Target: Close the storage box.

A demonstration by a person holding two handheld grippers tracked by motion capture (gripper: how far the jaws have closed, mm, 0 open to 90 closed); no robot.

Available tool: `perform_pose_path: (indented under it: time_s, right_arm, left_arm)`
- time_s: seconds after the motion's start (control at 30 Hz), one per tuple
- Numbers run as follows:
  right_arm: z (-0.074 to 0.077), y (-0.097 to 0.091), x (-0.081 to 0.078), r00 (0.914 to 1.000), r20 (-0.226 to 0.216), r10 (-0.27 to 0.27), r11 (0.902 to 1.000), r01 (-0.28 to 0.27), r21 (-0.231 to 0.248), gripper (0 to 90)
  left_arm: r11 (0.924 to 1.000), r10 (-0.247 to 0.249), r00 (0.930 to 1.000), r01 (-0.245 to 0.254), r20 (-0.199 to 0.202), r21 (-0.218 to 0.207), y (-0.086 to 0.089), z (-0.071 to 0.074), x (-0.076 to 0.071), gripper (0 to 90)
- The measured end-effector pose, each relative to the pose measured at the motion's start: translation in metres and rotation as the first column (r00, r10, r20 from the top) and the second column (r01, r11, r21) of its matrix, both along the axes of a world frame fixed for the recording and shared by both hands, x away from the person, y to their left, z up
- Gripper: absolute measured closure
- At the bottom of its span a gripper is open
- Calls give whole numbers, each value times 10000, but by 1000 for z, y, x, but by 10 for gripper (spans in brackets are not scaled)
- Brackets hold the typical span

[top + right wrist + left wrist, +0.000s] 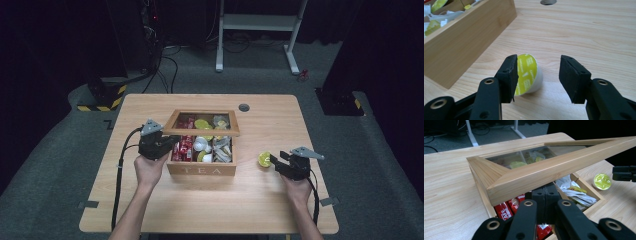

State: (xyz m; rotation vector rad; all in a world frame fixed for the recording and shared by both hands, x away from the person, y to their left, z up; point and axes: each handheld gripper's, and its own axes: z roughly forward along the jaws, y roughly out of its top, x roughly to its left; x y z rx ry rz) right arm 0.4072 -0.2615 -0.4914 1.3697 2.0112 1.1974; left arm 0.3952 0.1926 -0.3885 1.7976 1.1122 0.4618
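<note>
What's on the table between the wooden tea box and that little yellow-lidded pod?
Nothing: between the tea box and the pod, the high view shows bare wood.

Tongs (pixel 537 77) apart; yellow-lidded capsule (pixel 529 73) on its side beyond, beside wooden box (pixel 466 35).

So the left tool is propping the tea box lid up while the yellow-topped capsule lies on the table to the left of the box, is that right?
Not quite: the yellow-topped capsule lies on the table to the right of the tea box, near the right tool, as the high view shows. The rest holds: the left tool is propping the lid up.
</note>
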Motion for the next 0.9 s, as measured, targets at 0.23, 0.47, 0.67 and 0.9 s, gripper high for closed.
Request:
perform_pose_path:
  time_s: [0.23,0.47,0.67,0.9]
  right_arm:
    - [-3,-12,-6,9991,14,-412,9991,412,-63,512]
    - [-8,-22,-11,9965,-198,-815,9966,813,-109,518]
    - [-11,-30,-15,9941,-256,-1052,9943,1047,-181,521]
    - [-15,-37,-18,9900,-477,-1328,9907,1311,-364,522]
  left_arm:
    - [10000,-13,10000,13,-5,3,0,-1,0,893]
    - [10000,-7,10000,7,4,-22,-1,-2,1,893]
    - [10000,-51,10000,51,11,31,-1,-2,1,893]
    - [9999,-53,10000,52,32,86,-1,-2,0,893]
